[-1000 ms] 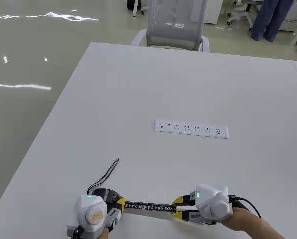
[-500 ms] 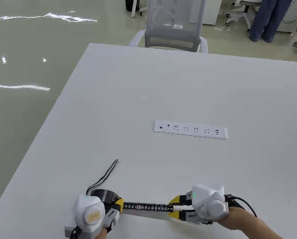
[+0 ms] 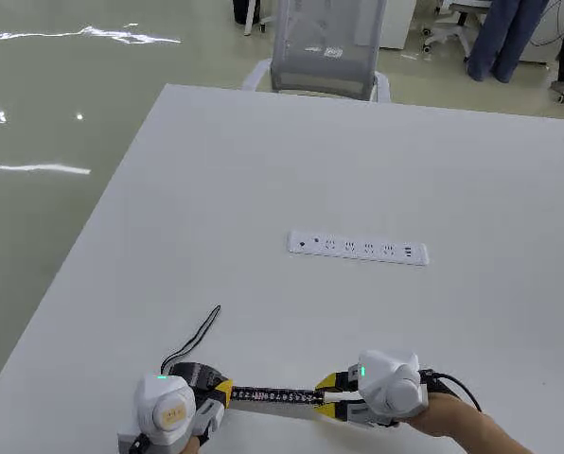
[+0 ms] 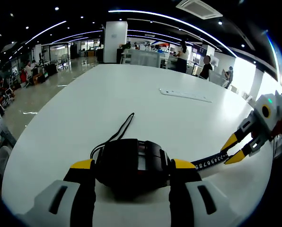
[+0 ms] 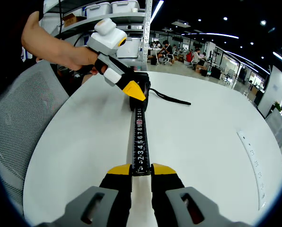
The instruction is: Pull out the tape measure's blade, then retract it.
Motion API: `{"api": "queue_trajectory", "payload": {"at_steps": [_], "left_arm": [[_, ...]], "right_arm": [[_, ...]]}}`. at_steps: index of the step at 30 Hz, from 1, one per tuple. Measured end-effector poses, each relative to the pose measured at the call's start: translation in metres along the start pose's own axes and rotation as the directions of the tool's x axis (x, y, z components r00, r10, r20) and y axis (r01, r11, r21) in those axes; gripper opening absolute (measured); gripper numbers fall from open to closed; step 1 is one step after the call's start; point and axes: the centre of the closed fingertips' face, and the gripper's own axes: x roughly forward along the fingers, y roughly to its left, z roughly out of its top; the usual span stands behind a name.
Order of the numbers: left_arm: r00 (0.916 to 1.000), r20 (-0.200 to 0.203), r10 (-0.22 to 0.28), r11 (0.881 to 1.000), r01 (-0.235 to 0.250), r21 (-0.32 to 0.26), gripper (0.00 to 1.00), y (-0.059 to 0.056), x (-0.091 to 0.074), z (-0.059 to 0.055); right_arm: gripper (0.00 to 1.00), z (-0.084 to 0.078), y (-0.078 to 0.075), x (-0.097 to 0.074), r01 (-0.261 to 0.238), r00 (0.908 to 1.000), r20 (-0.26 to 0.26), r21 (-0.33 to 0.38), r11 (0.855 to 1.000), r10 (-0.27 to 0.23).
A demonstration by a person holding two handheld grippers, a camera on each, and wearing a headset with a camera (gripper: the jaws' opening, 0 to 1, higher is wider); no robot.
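Observation:
The black tape measure case [image 3: 199,375] [image 4: 130,164] [image 5: 142,91] rests on the white table near its front edge, clamped between the yellow-tipped jaws of my left gripper [image 3: 216,397] [image 4: 131,166]. Its blade [image 3: 274,394] [image 5: 139,142] [image 4: 212,161], marked with numbers, runs out to the right. My right gripper [image 3: 327,395] [image 5: 141,169] is shut on the blade's end. A black wrist strap [image 3: 195,337] [image 4: 119,132] [image 5: 171,99] trails from the case across the table.
A white power strip [image 3: 358,248] [image 4: 186,95] [image 5: 254,165] lies at the middle of the table [image 3: 358,170]. A grey mesh chair [image 3: 325,43] stands at the far edge. People and office chairs are in the background at top right.
The right gripper has slid left toward the case, so the pulled-out length of blade between the two grippers is shorter. The left gripper and case stay put.

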Motion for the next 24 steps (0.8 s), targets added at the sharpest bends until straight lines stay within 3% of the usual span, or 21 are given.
{"api": "queue_trajectory", "payload": {"at_steps": [24], "left_arm": [[1.0000, 0.005, -0.007, 1.000, 0.007, -0.007, 0.60, 0.0004, -0.0002, 0.0001]], "right_arm": [[0.14, 0.0057, 0.0000, 0.0065, -0.007, 1.0000, 0.003, -0.007, 1.000, 0.007]]}}
